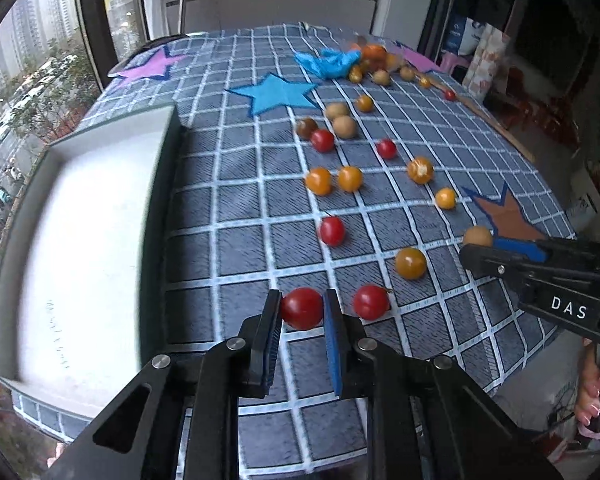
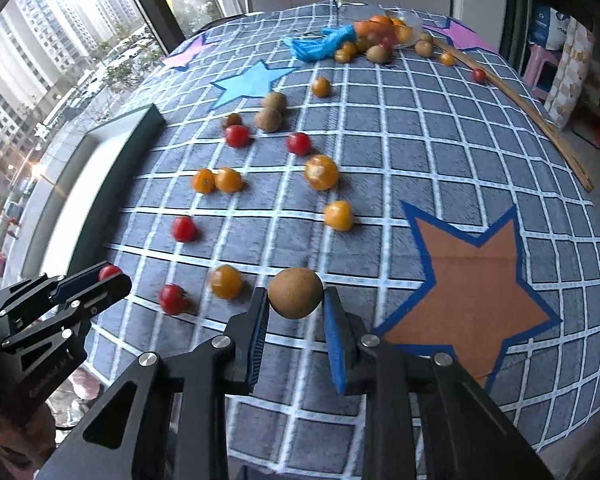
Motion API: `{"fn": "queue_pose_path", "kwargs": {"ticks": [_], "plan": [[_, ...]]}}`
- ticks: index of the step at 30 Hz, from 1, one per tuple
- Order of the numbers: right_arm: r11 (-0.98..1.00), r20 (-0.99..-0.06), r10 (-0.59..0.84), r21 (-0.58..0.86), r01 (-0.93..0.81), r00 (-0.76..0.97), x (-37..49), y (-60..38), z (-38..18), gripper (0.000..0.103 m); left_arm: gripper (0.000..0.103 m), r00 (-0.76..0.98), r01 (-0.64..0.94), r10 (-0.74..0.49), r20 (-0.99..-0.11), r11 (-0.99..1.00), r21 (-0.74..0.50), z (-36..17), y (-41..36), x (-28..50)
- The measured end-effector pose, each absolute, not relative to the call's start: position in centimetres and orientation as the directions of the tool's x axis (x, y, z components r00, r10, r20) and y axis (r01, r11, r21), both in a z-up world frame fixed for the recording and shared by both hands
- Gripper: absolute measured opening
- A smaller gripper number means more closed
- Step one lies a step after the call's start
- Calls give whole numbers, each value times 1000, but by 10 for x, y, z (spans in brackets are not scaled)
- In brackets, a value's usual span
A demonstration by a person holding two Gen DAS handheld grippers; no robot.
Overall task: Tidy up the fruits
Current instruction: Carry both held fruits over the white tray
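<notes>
Left wrist: tomato (image 1: 302, 308) between claw (image 1: 302, 322) pads.

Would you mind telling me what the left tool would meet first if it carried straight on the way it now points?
The left tool, shut on a red cherry tomato, points steeply down, so it would probably press that tomato into the checked tablecloth just ahead. The other red tomato seems off to the side, though depth is unclear.

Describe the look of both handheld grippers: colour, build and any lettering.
Both are black angular metal linkages with silver pivot bolts. Left gripper and right gripper each carry ribbed blue pads on their inner faces. The right one bears white "DAS" lettering on its side. No cables or sleeves show.
</notes>
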State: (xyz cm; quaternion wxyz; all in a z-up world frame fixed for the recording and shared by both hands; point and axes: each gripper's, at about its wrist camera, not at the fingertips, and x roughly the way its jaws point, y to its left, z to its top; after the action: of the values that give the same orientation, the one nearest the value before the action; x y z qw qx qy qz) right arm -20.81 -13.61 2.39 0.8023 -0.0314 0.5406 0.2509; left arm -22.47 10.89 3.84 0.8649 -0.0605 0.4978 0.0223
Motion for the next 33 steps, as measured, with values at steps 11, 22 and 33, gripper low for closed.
{"fn": "queue_pose_path", "kwargs": {"ticks": [11, 22, 33], "plan": [[796, -862, 441, 248, -552, 248, -224, -70, 56, 30, 22, 537, -240, 89, -839, 969, -51, 58, 181, -252], [665, -861, 491, 274, -695, 130, -243, 48, 60, 30, 22, 460, -430, 237, -856, 902, 19, 38, 274, -275], [590, -905, 423, 233, -773, 51, -249, 135, 30, 30, 22, 396, -485, 264, -879, 873, 44, 11, 307, -279]]}}
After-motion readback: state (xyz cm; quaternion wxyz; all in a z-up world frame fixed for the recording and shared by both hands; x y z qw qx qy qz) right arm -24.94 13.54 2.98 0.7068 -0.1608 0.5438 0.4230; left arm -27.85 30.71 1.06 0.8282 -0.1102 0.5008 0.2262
